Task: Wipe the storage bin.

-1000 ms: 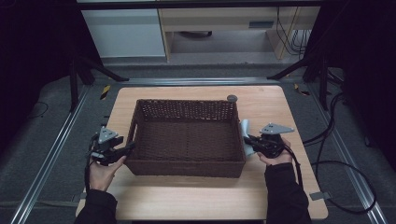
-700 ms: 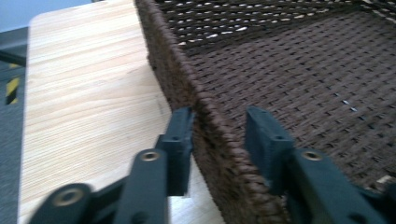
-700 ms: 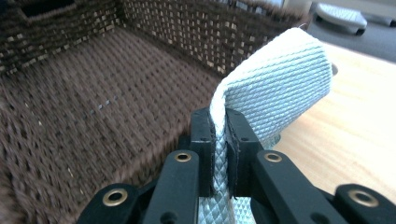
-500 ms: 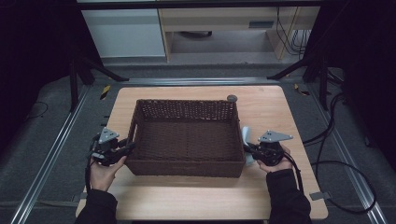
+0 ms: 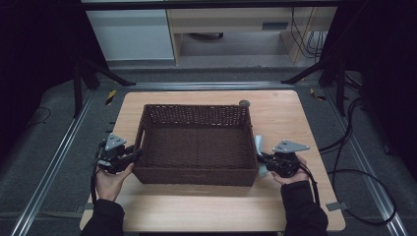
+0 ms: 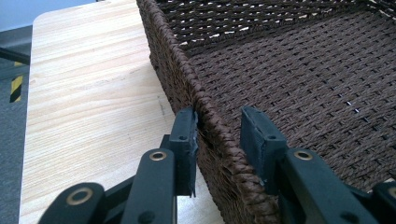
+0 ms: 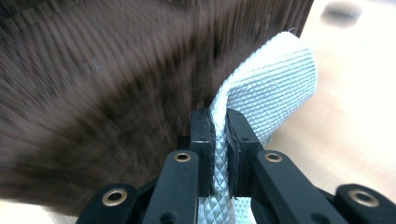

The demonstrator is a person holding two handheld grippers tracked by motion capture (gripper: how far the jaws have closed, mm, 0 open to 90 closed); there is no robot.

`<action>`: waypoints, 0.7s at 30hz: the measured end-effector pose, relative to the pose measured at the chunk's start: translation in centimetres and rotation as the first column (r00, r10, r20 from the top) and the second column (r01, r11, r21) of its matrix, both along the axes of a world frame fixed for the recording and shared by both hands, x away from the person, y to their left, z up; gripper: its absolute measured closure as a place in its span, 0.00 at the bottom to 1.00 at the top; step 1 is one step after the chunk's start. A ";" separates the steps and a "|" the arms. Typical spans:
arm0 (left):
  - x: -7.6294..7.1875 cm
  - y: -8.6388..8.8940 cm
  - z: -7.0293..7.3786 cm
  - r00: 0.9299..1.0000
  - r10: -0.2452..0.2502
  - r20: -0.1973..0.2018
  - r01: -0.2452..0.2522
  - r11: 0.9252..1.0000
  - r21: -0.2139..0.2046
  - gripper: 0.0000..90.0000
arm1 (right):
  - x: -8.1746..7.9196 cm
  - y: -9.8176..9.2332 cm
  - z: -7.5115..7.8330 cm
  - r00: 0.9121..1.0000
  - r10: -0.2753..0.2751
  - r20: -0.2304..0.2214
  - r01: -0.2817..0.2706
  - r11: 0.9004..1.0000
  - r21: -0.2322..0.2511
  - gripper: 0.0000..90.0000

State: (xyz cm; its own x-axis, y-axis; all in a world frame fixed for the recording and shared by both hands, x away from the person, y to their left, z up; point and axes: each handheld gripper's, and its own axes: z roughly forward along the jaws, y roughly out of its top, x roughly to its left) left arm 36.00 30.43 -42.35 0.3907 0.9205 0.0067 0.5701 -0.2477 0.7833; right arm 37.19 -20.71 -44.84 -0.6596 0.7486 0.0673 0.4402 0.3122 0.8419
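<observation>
right gripper view, jaws clamp pale strap (image 7: 261, 88), left gripper view, jaws straddle basket rim (image 6: 210, 126)

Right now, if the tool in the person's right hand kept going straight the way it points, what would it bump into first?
Probably the wicker basket: the right tool, clamped on a pale woven strap, points at the basket's dark outer wall, which looks very near, though blur hides the exact gap.

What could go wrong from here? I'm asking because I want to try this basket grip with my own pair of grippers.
The left gripper straddles the wicker basket rim with a gap at its inner pad, so that side may slip if lifted. The right gripper pinches only the pale woven handle strap, so the basket could swing or tilt. The small dark round object by the far corner might get knocked.
</observation>
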 end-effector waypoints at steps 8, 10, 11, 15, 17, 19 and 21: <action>0.8 -0.1 0.0 1.000 0.007 -0.003 -0.007 1.000 -0.008 0.73 | -1.0 0.2 2.3 0.997 0.034 0.063 -0.034 0.999 0.012 0.93; 0.9 -0.1 0.0 1.000 0.010 -0.002 -0.010 1.000 -0.009 0.73 | -1.0 0.2 1.8 0.998 0.037 0.046 -0.036 0.999 -0.008 0.93; 1.0 -0.1 0.0 1.000 0.010 -0.002 -0.010 1.000 -0.010 0.73 | -1.0 0.2 1.4 0.999 0.035 0.034 -0.034 0.999 -0.016 0.93; 1.1 -0.1 -0.1 1.000 0.012 -0.003 -0.012 1.000 -0.016 0.73 | -1.2 -0.2 -0.6 1.000 0.018 -0.026 -0.019 0.999 -0.046 0.93; 1.1 -0.1 -0.1 1.000 0.012 -0.003 -0.012 1.000 -0.017 0.73 | -1.4 -0.2 -1.6 0.998 0.014 -0.058 -0.018 0.998 -0.067 0.93; 1.1 -0.1 -0.1 1.000 0.012 -0.004 -0.012 1.000 -0.018 0.73 | -1.3 -0.2 -2.5 0.996 0.013 -0.083 -0.020 0.996 -0.085 0.93; 1.1 -0.1 -0.1 1.000 0.012 -0.005 -0.012 1.000 -0.019 0.73 | -1.2 -0.1 -3.3 0.993 0.012 -0.114 -0.023 0.995 -0.096 0.93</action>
